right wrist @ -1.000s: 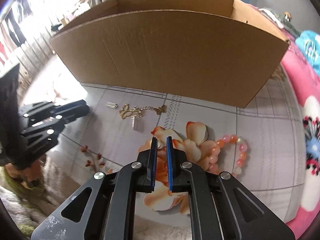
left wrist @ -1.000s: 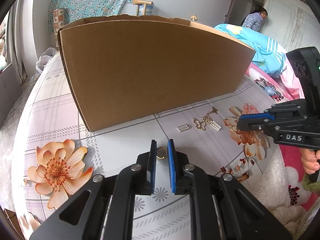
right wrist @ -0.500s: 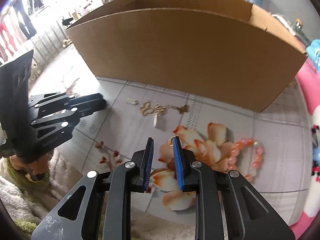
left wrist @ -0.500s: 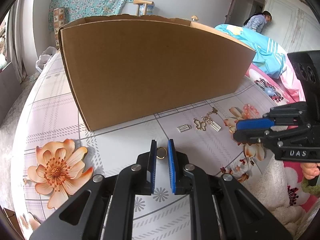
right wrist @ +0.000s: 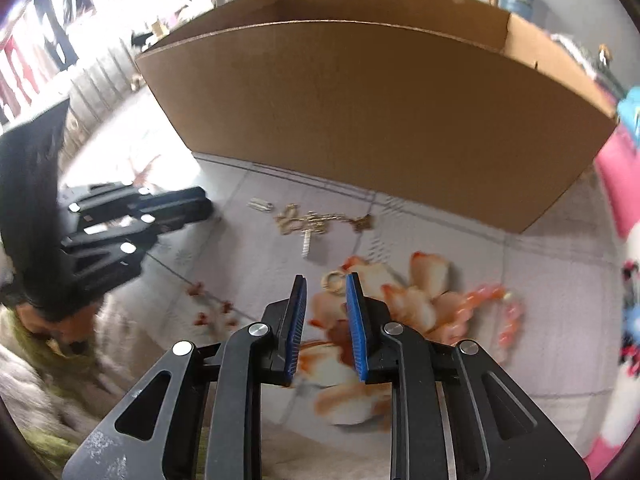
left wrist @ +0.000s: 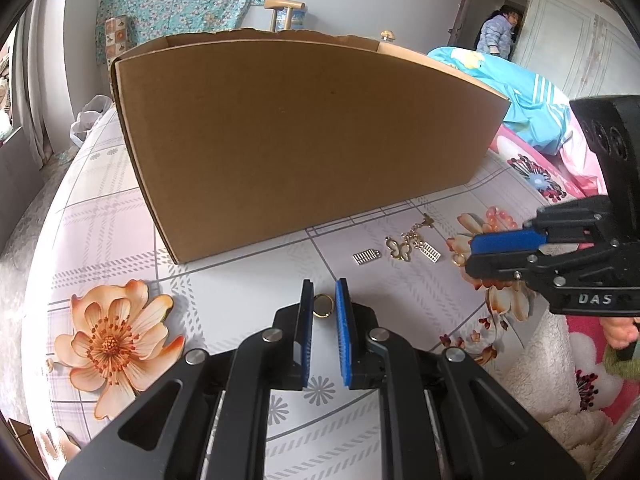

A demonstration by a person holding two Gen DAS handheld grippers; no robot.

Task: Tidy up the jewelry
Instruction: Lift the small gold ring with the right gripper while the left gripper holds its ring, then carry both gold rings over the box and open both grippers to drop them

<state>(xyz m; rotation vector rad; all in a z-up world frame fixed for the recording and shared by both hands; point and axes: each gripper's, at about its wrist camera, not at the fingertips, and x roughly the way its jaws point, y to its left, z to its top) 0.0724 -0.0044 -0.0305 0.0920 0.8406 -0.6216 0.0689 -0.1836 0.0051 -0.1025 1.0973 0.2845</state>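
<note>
My left gripper is shut on a gold ring, held at its blue fingertips just above the floral tablecloth. My right gripper is open, and a second small gold ring lies on the cloth just beyond its tips without touching either pad. In the left wrist view the right gripper comes in from the right, near that ring. A gold butterfly chain and a silver clasp lie in front of the cardboard box. A pink bead bracelet lies to the right.
The tall cardboard box blocks the back of the table. In the right wrist view the left gripper sits at the left. Pink and blue bedding lies to the right, with white fleece at the table's edge. A person stands in the far doorway.
The right gripper has shifted left, so the small ring now sits just ahead of its tips, and its jaws have widened. The left gripper has not moved.
</note>
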